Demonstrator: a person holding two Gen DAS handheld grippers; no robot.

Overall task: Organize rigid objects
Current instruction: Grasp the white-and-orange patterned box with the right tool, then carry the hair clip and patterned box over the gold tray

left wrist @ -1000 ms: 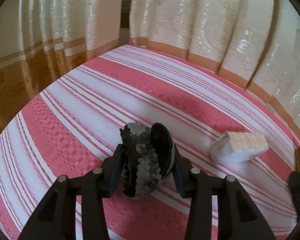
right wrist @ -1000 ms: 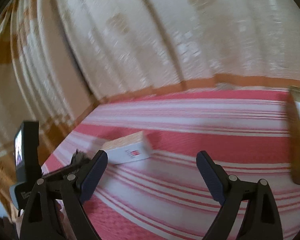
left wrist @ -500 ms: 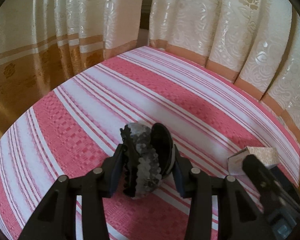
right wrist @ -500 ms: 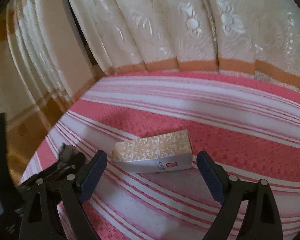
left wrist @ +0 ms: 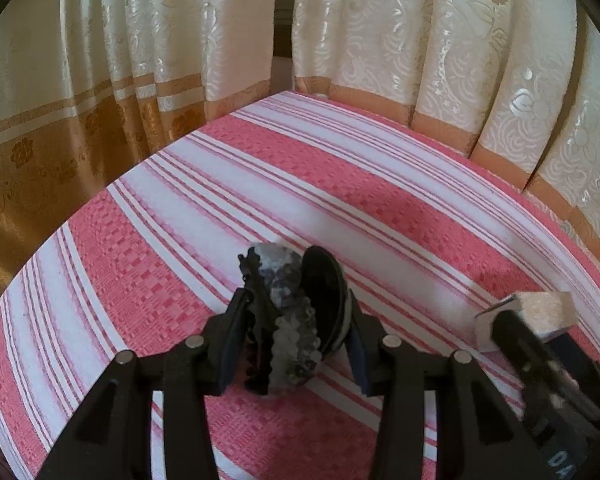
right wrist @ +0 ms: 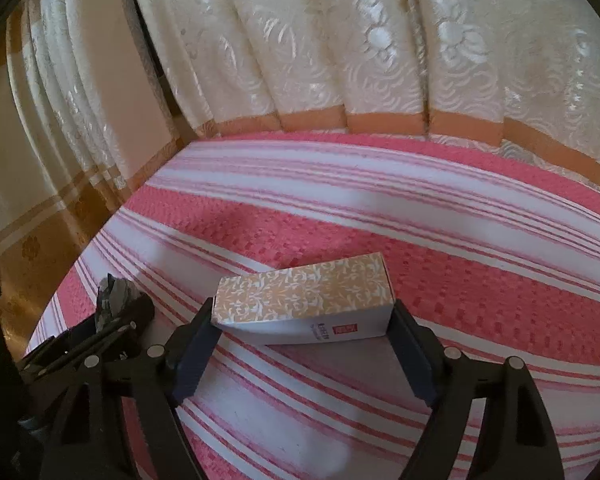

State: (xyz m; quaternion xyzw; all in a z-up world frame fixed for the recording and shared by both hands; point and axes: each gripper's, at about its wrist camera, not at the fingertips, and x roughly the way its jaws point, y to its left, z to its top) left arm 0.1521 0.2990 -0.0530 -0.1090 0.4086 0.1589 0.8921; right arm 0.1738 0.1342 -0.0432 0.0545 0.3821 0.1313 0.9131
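Observation:
My left gripper point(left wrist: 296, 332) is shut on a black and grey hair claw clip point(left wrist: 288, 316) and holds it over the pink striped cloth. A small carton with a beige floral top point(right wrist: 304, 300) lies on the cloth. My right gripper point(right wrist: 304, 340) is open, with a finger at each end of the carton; I cannot tell whether they touch it. In the left wrist view the carton point(left wrist: 540, 308) sits at the right, partly hidden by the right gripper's finger. In the right wrist view the clip point(right wrist: 116, 300) and left gripper are at the lower left.
The table wears a pink and white striped cloth point(left wrist: 340, 184). Cream curtains with an orange band point(right wrist: 340, 60) hang close behind it, and gold-patterned curtains point(left wrist: 40, 160) hang on the left. The cloth's edge runs along the curtains.
My right gripper has swung left and moved in until its open fingers stand at the two ends of the carton. My left gripper still holds the clip, with its view turned slightly.

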